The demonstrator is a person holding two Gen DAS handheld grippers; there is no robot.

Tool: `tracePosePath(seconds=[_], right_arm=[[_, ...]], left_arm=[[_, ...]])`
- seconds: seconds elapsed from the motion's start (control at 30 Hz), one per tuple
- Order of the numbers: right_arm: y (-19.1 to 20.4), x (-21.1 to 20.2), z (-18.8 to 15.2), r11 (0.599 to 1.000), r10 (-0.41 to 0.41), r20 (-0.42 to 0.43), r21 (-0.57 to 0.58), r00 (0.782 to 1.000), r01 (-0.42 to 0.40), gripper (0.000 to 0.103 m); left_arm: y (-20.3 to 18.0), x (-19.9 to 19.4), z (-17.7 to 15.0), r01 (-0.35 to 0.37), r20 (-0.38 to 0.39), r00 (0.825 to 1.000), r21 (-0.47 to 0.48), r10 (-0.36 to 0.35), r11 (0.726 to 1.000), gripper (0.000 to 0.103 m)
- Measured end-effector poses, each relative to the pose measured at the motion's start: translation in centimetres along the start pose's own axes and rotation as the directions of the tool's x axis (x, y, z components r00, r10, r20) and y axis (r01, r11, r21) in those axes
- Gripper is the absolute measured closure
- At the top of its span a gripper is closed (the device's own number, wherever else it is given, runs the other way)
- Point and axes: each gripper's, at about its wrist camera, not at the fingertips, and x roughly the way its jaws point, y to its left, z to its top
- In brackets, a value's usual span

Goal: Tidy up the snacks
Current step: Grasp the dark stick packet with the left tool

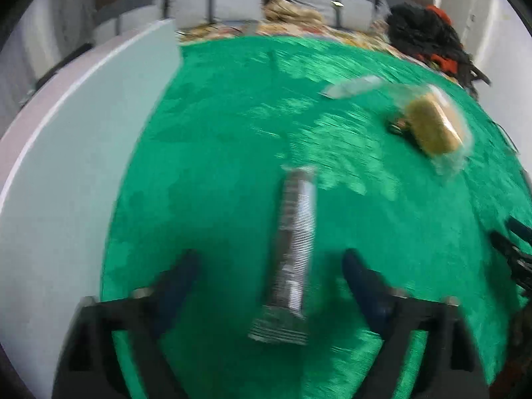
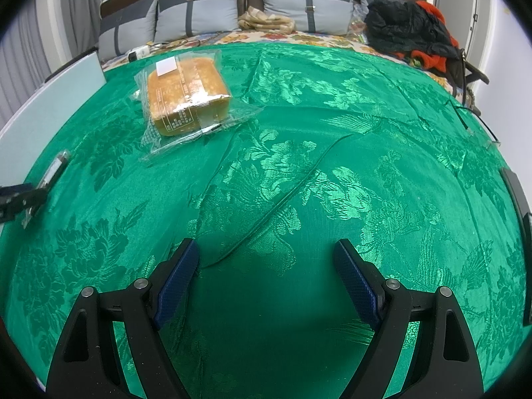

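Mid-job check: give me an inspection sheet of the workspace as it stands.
Surface: green brocade cloth, creased.
Job's things: silver snack stick between the open fingers of the left gripper, blurred; wrapped cake lying apart.
Clutter: small clear wrapper near the cake.
Grippers: right gripper open, empty.
Cables: thin dark cable across the cloth.
Surroundings: grey pillows, dark clothes pile, pale board.
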Motion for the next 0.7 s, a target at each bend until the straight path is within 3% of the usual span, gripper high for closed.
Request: tracePosePath(seconds=[0.27, 0.7], right_arm=[[0.0, 0.0, 0.0, 1.000, 0.001, 0.000, 0.001, 1.000, -0.001, 0.017], [0.0, 0.1, 0.0, 1.000, -0.002, -0.001, 0.001, 1.000, 0.002, 0.016]], left_arm=[[0.9, 1.8, 0.2, -0.031, 0.031, 0.999, -0.013, 0.031, 0.999, 0.000], [0.7, 2.1, 0.1, -0.035, 0.041, 0.998, -0.022, 0.036, 0.999, 0.000]])
